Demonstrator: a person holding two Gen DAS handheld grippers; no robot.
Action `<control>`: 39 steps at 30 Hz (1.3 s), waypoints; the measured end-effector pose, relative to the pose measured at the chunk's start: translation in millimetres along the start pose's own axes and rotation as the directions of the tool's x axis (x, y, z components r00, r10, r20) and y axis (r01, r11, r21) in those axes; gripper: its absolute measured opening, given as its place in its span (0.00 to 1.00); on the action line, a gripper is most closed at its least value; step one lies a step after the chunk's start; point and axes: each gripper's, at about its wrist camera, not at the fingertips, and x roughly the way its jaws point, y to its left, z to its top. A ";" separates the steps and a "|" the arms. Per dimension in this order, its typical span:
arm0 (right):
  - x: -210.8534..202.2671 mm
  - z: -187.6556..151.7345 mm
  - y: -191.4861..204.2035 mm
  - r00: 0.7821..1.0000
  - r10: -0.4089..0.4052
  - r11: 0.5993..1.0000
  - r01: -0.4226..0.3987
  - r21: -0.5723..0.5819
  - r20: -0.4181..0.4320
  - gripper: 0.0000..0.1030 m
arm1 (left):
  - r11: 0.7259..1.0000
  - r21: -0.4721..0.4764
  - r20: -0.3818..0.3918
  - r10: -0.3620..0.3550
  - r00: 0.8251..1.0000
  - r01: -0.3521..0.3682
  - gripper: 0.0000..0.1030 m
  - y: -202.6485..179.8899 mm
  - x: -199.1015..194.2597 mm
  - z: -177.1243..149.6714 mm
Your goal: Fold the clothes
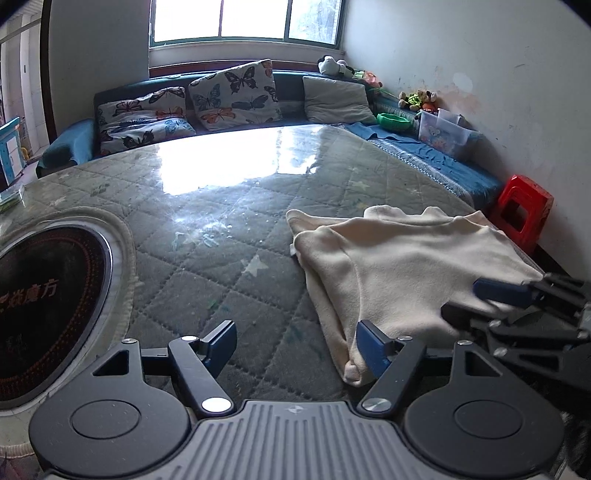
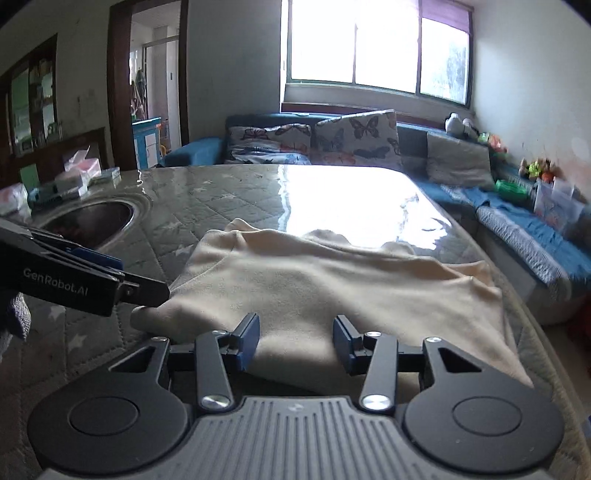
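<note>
The left gripper (image 1: 297, 341) fills the bottom of its own view, jaws spread wide with only bare table between them. Its right finger (image 1: 373, 347) touches the near left corner of a cream garment (image 1: 406, 266), but nothing is clamped.

The right gripper (image 2: 295, 339) sits at the bottom of its own view, jaws partly apart, standing over the near edge of the garment (image 2: 332, 288). The cloth lies between and under the fingers, yet the pads do not press on it. In the left view this gripper (image 1: 484, 295) enters from the right edge, over the cloth's near right corner. In the right view the left gripper (image 2: 140, 291) reaches in from the left edge, its tip at the cloth's left corner.

The garment lies folded in layers, in the lower right of the left view and across the middle of the right view. It rests on a table (image 1: 207, 229) with a quilted green star-pattern cover under a glossy clear sheet, bright with window glare. A round dark cooktop (image 1: 44, 306) is set into the table at lower left.

Beyond the table, a blue sofa (image 1: 288, 88) runs along the wall under a window (image 1: 243, 22), with butterfly cushions (image 1: 232, 96) and a grey cushion (image 1: 336, 99). Soft toys (image 1: 417, 99), a green bowl (image 1: 393, 121) and a clear box (image 1: 443, 134) sit at upper right. A red stool (image 1: 524, 210) stands at the right edge.
</note>
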 end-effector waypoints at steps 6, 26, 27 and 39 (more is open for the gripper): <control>-5.2 10.9 7.0 0.998 0.056 0.998 -0.056 0.012 0.028 0.43 | 1.000 -0.028 -0.001 0.002 1.000 -0.002 0.73 6.6 -6.8 -4.0; -16.7 -5.1 20.0 1.000 0.018 0.998 -0.018 0.059 -0.004 0.80 | 0.999 -0.044 -0.045 0.023 0.999 -0.025 1.00 7.3 -33.2 -30.2; -18.2 -6.1 20.5 1.000 0.014 0.998 -0.014 0.067 -0.005 0.82 | 0.999 -0.043 -0.045 0.027 0.999 -0.029 1.00 6.8 -34.0 -31.2; -34.1 -18.6 20.3 0.998 -0.064 0.983 0.067 0.169 -0.022 1.00 | 0.995 -0.084 -0.063 0.041 0.997 -0.046 1.00 11.4 -43.2 -45.9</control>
